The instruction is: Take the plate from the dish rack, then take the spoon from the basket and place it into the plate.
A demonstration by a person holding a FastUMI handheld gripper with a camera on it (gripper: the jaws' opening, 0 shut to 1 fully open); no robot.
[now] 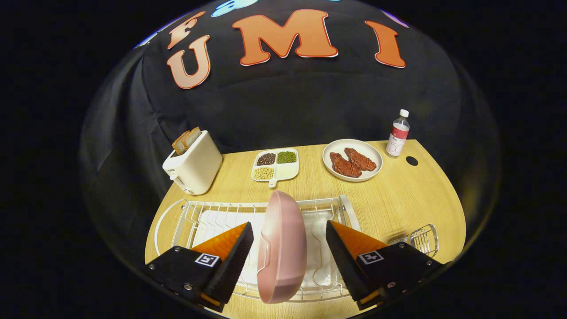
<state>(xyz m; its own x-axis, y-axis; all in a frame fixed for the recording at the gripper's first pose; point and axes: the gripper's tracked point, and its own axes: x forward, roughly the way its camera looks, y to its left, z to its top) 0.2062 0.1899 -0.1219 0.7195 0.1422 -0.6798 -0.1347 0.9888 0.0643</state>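
Spread tongs (pixel 289 248) straddle the upright pink round plate (pixel 283 248) in the white wire rack (pixel 195 212); stiff, likely slippery, so pinch its rim.

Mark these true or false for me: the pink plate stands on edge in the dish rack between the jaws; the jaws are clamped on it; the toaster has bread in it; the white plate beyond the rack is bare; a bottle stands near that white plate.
1. The pink plate stands on edge in the dish rack, between the gripper jaws. True.
2. The jaws are clamped on it. False: they are open, with gaps either side.
3. The toaster holds bread. True.
4. The white plate is bare. False: it holds two reddish pieces of meat.
5. A bottle stands near it. True.
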